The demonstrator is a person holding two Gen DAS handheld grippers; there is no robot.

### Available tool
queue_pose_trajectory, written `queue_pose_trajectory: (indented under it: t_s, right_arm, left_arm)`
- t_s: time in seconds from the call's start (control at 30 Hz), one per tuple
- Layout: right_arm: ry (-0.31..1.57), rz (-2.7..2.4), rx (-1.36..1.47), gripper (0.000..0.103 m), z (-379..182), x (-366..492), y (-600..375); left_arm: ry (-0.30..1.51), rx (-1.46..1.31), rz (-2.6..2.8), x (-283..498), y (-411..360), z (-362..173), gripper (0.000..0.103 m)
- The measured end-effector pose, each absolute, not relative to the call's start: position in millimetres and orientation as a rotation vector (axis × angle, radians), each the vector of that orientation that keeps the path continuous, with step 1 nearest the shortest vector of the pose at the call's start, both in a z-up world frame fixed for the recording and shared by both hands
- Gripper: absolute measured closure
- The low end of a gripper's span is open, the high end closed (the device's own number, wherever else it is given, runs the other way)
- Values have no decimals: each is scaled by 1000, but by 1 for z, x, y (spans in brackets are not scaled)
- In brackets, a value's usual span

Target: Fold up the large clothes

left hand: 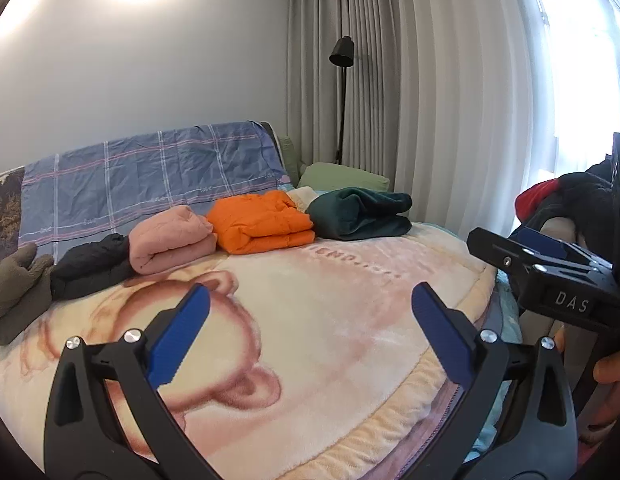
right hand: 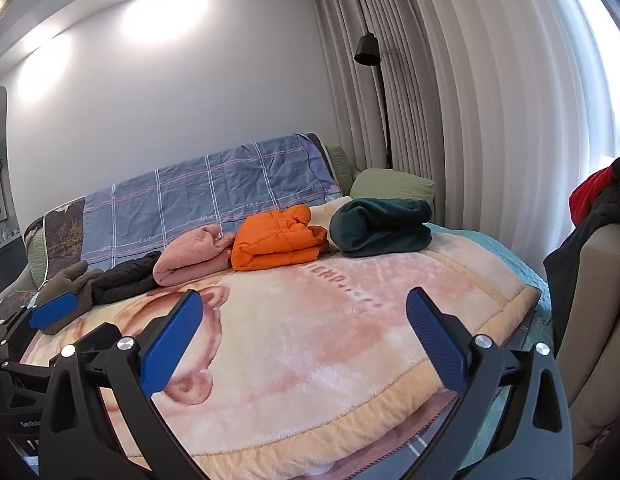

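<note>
Tongs [left hand: 310, 336] [right hand: 304, 338] gape empty above blanket [left hand: 329, 320]; folded clothes [left hand: 266, 220] beyond.

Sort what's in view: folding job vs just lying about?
Job: olive garment, black jacket, pink bundle, orange jacket, dark green bundle, unfolded pile on the chair.
Lying about: floor lamp, green pillow, curtains.
</note>
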State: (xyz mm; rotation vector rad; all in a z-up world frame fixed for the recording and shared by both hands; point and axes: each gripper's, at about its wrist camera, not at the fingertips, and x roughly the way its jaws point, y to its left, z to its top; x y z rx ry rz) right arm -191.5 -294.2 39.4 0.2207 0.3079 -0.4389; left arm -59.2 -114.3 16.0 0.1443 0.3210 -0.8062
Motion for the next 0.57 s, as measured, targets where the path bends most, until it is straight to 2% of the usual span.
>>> queue_pose_trajectory:
  t_s: [0.57]
  right_arm:
    - [326, -441, 184, 1, 35, -186, -286]
  left_arm:
    - [324, 177, -735, -65, -115, 7, 2]
